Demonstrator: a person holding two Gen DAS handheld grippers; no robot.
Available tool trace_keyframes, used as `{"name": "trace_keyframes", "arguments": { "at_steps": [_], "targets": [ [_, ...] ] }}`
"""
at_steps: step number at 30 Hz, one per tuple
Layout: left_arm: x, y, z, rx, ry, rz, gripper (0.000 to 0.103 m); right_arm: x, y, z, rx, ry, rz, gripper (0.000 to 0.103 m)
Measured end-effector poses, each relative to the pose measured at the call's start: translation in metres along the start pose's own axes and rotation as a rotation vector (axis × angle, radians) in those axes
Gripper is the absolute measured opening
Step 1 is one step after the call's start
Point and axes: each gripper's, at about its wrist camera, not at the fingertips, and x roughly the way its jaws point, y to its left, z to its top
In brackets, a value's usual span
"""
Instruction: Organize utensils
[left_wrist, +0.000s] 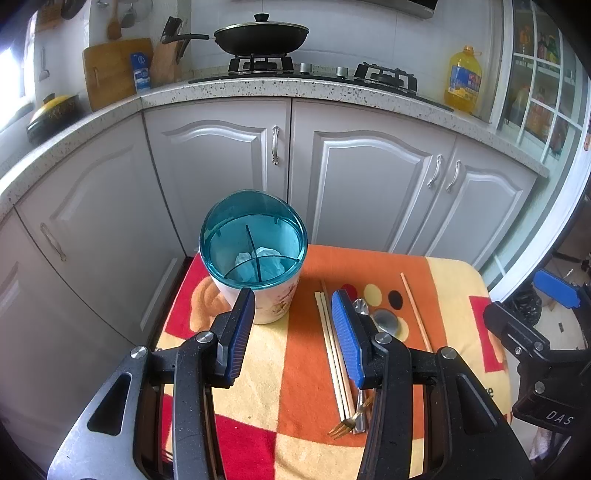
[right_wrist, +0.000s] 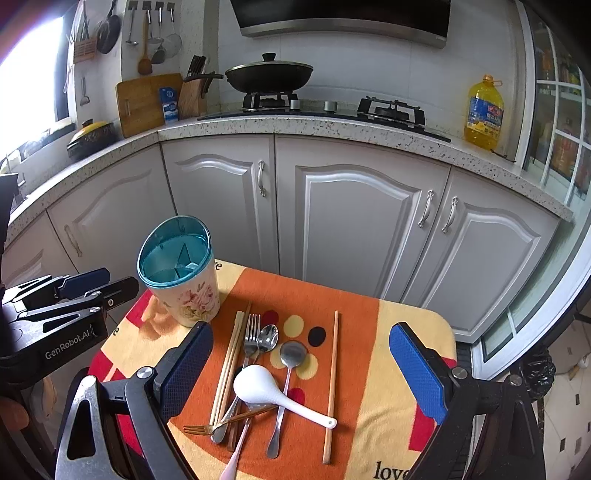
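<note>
A utensil holder (left_wrist: 255, 254) with a teal divided rim and a white floral body (right_wrist: 184, 299) stands at the back left of the cloth-covered table (right_wrist: 399, 369). My left gripper (left_wrist: 293, 293) hovers open just in front of it, holding nothing. Right of the holder lie a chopstick pair (right_wrist: 229, 362), a silver fork (right_wrist: 251, 336), two steel spoons (right_wrist: 293, 350), a white soup spoon (right_wrist: 258, 384), a gold fork (right_wrist: 207, 428) and a lone chopstick (right_wrist: 331, 384). My right gripper (right_wrist: 301, 330) is wide open above this pile, empty.
White cabinet doors (right_wrist: 354, 229) stand close behind the table. The speckled counter (right_wrist: 332, 127) carries a lidded wok (right_wrist: 269, 75), an oil bottle (right_wrist: 484, 112), a cutting board (right_wrist: 144, 101) and a knife block (right_wrist: 192, 94). The table edge drops off at right.
</note>
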Motion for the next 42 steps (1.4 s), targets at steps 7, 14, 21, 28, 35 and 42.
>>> {"name": "trace_keyframes", "arguments": {
  "at_steps": [7, 14, 21, 28, 35, 42],
  "targets": [
    [0.006, 0.000, -0.003, -0.002, 0.015, -0.003, 0.043, 0.005, 0.002, -0.003, -0.008, 0.014, 0.005, 0.096],
    [0.012, 0.000, -0.004, 0.000, 0.030, -0.005, 0.043, 0.012, 0.000, -0.006, -0.006, 0.036, 0.007, 0.096],
    [0.018, 0.001, -0.004, -0.002, 0.042, -0.005, 0.043, 0.018, 0.000, -0.007, -0.010, 0.052, 0.009, 0.096],
    [0.023, 0.003, -0.004, -0.005, 0.054, -0.006, 0.043, 0.024, 0.001, -0.008, -0.019, 0.066, 0.013, 0.096],
    [0.035, 0.017, -0.009, -0.018, 0.099, -0.007, 0.043, 0.043, -0.015, -0.026, -0.043, 0.129, 0.068, 0.096],
    [0.057, 0.022, -0.023, -0.029, 0.196, -0.088, 0.043, 0.079, -0.024, -0.057, -0.069, 0.246, 0.177, 0.070]
  ]
}}
